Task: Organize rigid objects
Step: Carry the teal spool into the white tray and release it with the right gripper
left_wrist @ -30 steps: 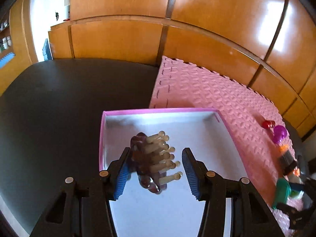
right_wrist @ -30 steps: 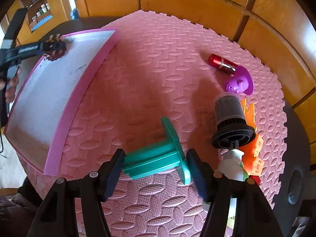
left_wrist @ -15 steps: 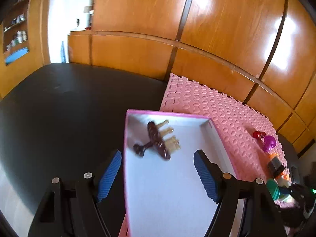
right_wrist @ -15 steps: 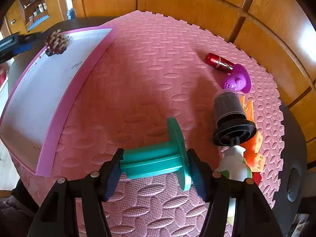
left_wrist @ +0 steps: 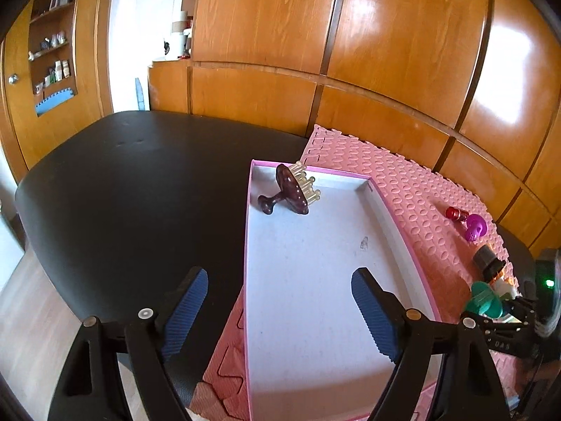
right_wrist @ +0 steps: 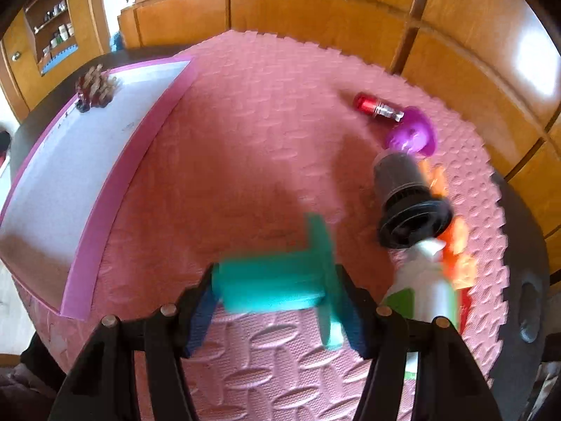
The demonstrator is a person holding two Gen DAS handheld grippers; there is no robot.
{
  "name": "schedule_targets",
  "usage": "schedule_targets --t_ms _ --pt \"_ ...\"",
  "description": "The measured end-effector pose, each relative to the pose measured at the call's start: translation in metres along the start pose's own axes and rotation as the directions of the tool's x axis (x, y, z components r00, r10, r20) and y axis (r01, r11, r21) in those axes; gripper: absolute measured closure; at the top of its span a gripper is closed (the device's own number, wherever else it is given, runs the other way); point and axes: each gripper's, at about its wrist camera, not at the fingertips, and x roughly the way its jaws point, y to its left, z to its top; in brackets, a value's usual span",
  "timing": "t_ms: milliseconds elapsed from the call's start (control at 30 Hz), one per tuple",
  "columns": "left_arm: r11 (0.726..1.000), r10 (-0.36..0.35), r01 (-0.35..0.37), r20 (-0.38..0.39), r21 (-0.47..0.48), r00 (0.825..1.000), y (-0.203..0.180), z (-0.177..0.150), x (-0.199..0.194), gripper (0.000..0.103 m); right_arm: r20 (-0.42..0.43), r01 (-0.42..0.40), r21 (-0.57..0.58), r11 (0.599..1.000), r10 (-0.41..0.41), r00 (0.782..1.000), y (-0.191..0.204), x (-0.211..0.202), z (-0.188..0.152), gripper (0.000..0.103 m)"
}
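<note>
brush [left_wrist: 292, 193] in tray [left_wrist: 396, 221] far corner | tray on mat [right_wrist: 266, 140]

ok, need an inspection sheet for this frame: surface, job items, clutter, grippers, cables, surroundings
surface: pink foam mat on a dark table.
job's things: brown massage brush in the far corner of the pink-rimmed tray; teal spool between the right gripper's jaws.
clutter: red tube, purple funnel, black filter, white bottle, orange pieces on the mat.
grippers: left gripper empty, jaws opening; right gripper closing on the spool.
cables: nothing seen.
surroundings: wooden wall panels, shelves.
</note>
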Motion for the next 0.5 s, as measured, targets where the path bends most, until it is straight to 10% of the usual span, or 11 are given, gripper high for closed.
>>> schedule_targets --t_ms 500 --pt "1.0 0.015 -0.015 0.0 0.002 1.0 -0.002 -0.012 -0.002 0.009 0.063 0.011 0.029 1.0 -0.013 0.998 0.0 -0.005 -0.008 0.043"
